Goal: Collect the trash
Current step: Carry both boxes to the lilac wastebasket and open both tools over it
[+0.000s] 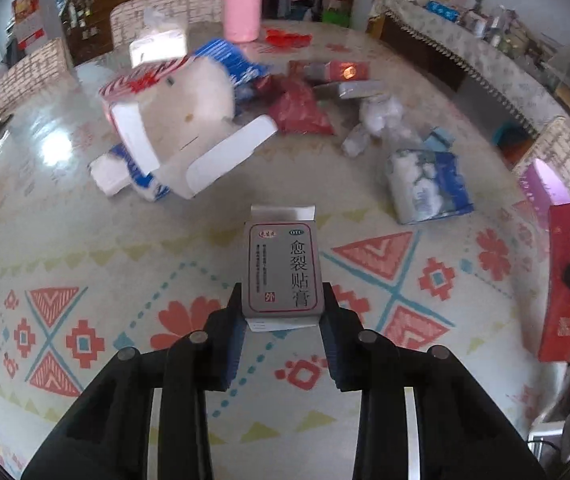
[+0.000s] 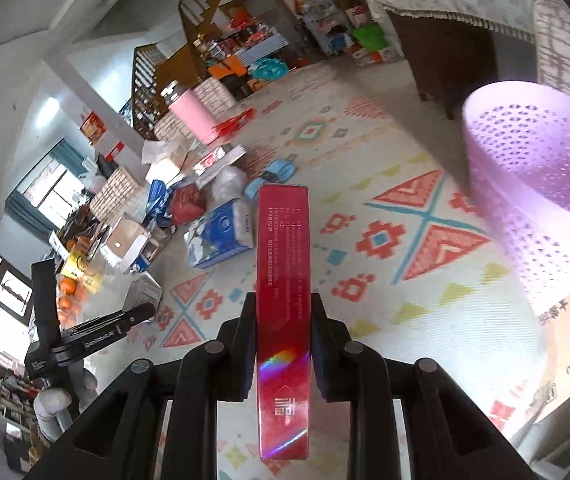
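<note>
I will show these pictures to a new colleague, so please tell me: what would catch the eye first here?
First, each tool grips a box: the left tool holds a small grey medicine box, and the right tool holds a long red box. Next comes the heap of torn cartons and bags on the patterned table ahead, then the lilac perforated basket at the right.

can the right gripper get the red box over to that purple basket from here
Probably yes. The right gripper is shut on the red box, and only bare patterned tabletop lies between it and the purple basket.
</note>
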`<state>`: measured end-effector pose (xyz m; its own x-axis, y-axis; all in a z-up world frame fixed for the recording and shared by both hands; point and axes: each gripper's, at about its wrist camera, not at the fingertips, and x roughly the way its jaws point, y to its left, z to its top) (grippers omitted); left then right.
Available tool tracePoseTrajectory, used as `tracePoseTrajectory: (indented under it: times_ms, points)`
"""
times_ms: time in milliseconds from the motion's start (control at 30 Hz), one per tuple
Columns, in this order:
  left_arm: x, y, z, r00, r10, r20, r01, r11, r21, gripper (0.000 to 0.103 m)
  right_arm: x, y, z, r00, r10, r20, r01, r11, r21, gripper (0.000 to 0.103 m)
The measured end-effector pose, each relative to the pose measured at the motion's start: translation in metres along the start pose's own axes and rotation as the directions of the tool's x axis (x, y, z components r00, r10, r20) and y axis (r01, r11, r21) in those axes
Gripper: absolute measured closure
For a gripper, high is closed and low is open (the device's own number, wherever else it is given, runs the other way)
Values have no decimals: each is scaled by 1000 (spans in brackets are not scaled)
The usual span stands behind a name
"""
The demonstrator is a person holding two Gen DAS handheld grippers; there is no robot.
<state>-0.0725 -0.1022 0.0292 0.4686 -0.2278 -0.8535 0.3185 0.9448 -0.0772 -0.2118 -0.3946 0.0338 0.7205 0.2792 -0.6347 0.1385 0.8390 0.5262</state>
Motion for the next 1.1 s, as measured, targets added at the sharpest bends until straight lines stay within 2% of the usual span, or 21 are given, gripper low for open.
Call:
tracePoseTrajectory:
  times_ms: [133,267,400,500,700,800,900,1000,1067,1100]
  points:
    - [-27,-17,6,996,-69,55,66,995,69,70,-19,-11,5,999,-17,42,15,1000,25,78]
    - [-51,-52,17,982,-162,97,144,975,168,70,-43,-25,18,992,-66,109,62,997,43,78]
    - [-53,-105,37,958,-276,74,248,933,263,70,-63,-47,36,975,-144,168,132,988,82,78]
    - [-49,-150,55,941,-335,47,303,896,324,70,-78,-72,50,957,-206,206,182,975,128,77]
    - [-31,-247,88,904,-429,-5,391,820,418,70,-101,-120,76,927,-272,256,226,954,198,77]
    - [-25,-292,100,891,-453,-24,413,789,455,70,-109,-145,86,917,-296,268,237,943,231,77]
    - [-16,-334,108,883,-468,-43,428,763,485,70,-109,-167,96,917,-297,265,226,936,269,77]
    - [-2,-366,115,881,-470,-52,431,752,499,69,-103,-185,103,916,-304,260,225,929,294,77]
    - [9,-382,116,888,-457,-49,415,754,509,61,-95,-195,108,916,-306,259,225,928,298,75]
    - [16,-387,116,896,-441,-61,407,758,510,46,-90,-200,110,915,-315,251,235,923,303,75]
